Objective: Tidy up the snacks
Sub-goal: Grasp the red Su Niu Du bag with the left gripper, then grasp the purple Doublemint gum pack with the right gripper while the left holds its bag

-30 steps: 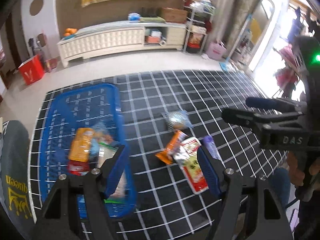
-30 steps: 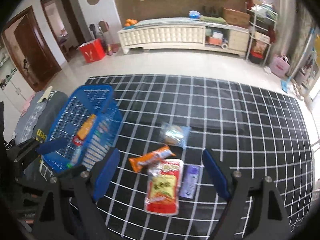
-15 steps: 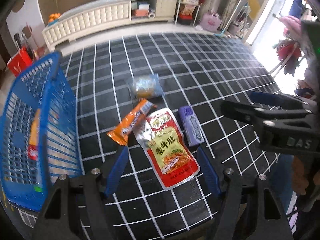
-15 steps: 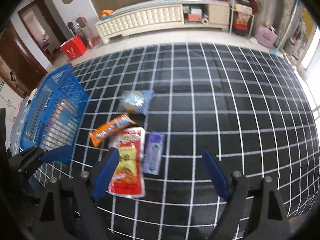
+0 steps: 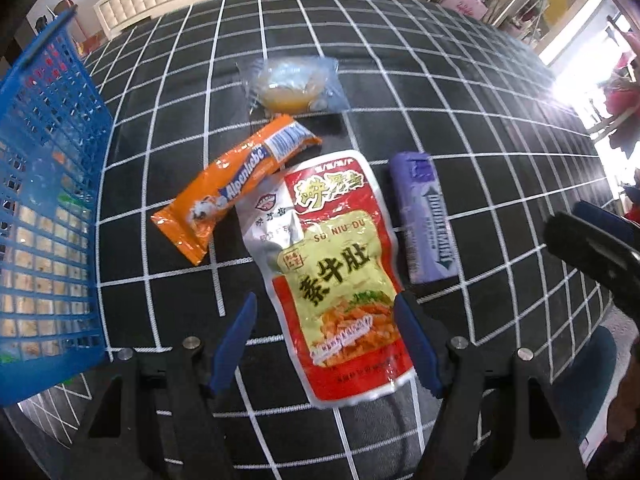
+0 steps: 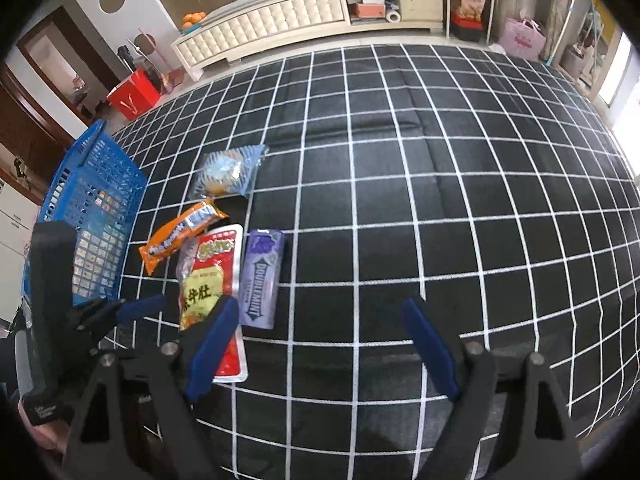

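Note:
A red and yellow snack pouch (image 5: 340,276) (image 6: 208,280) lies on the black grid cloth. My left gripper (image 5: 326,320) stands open with its blue fingers on either side of the pouch's near end, not closed on it. An orange Alpenliebe packet (image 5: 236,188) (image 6: 180,236) lies to its left, a purple Doublemint gum pack (image 5: 428,220) (image 6: 262,276) to its right, and a clear bag with a yellow pastry (image 5: 292,84) (image 6: 228,172) beyond. My right gripper (image 6: 320,320) hangs open over bare cloth to the right of the snacks.
A blue plastic basket (image 5: 44,184) (image 6: 92,204) holding several snacks stands at the left edge of the cloth. Beyond the cloth are a white low cabinet (image 6: 280,20), a red bag (image 6: 134,94) and shelving. The cloth's right half (image 6: 460,200) is open.
My left gripper has swung from over the basket to the right and down, low over the red pouch. The right gripper has drifted to the right of the snacks.

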The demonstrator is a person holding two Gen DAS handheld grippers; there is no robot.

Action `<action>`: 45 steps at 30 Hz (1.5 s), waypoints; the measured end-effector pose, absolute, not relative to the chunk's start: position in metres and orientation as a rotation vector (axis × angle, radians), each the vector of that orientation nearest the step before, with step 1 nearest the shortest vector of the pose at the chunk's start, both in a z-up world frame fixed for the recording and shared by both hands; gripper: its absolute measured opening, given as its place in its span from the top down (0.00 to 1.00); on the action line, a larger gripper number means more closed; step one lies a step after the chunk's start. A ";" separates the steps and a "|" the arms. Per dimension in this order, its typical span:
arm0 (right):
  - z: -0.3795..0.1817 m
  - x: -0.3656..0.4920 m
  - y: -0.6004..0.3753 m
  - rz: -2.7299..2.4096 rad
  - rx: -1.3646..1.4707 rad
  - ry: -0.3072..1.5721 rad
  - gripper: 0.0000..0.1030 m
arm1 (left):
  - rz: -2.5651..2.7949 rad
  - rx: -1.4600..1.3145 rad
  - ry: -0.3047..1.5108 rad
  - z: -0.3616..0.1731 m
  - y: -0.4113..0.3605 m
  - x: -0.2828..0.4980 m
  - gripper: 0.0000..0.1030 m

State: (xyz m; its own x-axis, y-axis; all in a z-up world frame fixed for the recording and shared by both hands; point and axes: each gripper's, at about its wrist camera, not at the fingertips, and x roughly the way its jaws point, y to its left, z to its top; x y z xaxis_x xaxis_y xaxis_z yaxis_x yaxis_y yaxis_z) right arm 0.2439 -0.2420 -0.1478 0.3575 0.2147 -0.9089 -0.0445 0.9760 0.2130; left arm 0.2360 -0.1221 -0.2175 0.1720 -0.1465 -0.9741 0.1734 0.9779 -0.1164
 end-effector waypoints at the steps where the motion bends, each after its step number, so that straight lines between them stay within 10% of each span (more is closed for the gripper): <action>1: -0.150 0.243 -0.244 0.167 0.163 1.198 0.15 | -0.230 0.015 1.381 -0.224 -0.122 0.239 0.33; 11: -0.158 0.242 -0.258 0.142 0.190 1.210 0.15 | -0.207 0.052 1.390 -0.238 -0.140 0.255 0.33; 22: -0.148 0.244 -0.244 0.161 0.178 1.206 0.15 | -0.288 0.056 1.342 -0.201 -0.145 0.244 0.65; 45: -0.176 0.285 -0.179 0.174 0.067 1.285 0.24 | -0.246 0.002 1.166 -0.136 -0.083 0.229 0.66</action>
State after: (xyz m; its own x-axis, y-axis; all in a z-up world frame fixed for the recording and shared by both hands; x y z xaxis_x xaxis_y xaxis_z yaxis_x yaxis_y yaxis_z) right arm 0.2847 -0.1791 -0.1760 0.2714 0.1667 -0.9479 -0.0915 0.9849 0.1470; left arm 0.2294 -0.0827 -0.1361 0.3700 -0.1905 -0.9093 0.1928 0.9732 -0.1254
